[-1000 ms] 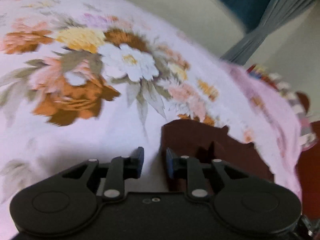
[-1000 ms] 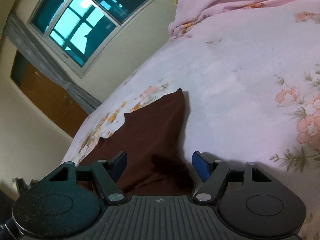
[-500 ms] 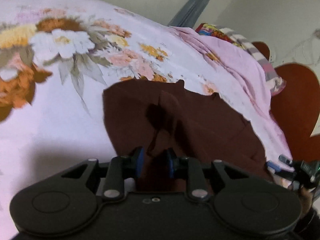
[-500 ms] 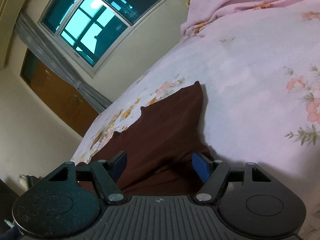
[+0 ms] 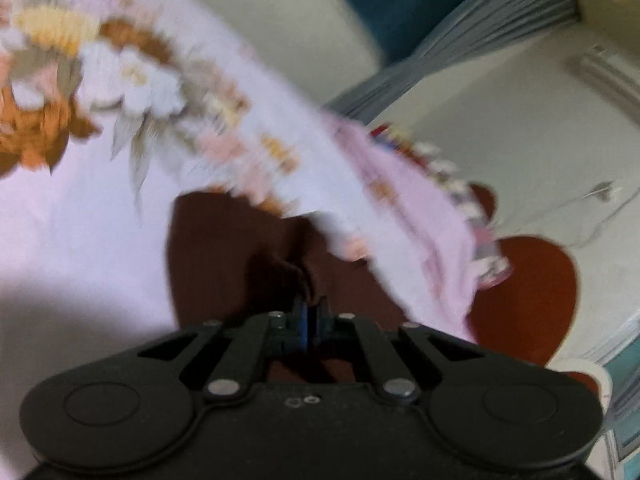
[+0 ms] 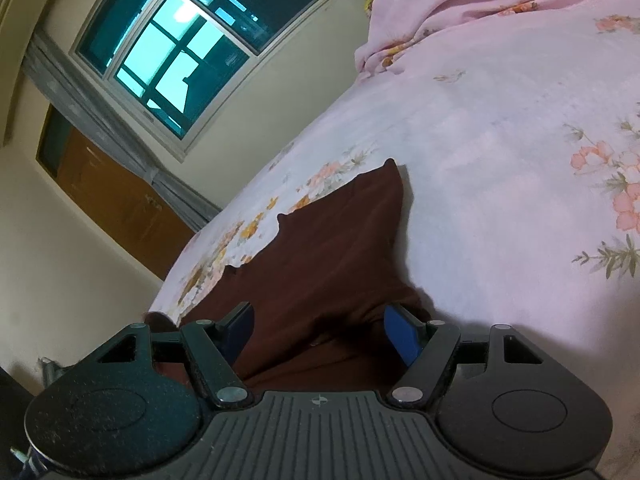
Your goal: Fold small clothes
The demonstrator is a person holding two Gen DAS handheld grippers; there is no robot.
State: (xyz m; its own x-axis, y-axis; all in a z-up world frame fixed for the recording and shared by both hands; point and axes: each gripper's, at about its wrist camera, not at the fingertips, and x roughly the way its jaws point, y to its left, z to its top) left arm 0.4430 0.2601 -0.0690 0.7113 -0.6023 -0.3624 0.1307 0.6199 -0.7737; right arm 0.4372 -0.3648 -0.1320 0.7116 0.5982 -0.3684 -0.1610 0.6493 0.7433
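A small dark brown garment [image 5: 224, 248] lies on the pink floral bedsheet [image 5: 80, 216]. In the blurred left wrist view my left gripper [image 5: 311, 316] is shut on a pinched fold of the brown garment at its near edge. In the right wrist view the same garment [image 6: 340, 248] spreads away from me across the sheet [image 6: 500, 184]. My right gripper [image 6: 320, 334] is open, its blue pads on either side of the garment's near edge, with the cloth between the jaws.
A bunched pink blanket [image 6: 460, 8] lies at the far end of the bed. A red-brown headboard [image 5: 532, 296] and striped pillow edge [image 5: 452, 176] show at the right. A window [image 6: 192, 36], grey curtain and wooden door [image 6: 120, 200] stand beyond the bed.
My left gripper closed from nearly shut to fully shut on the garment fold and swung, blurring the view. My right gripper stayed open and moved slightly further over the garment.
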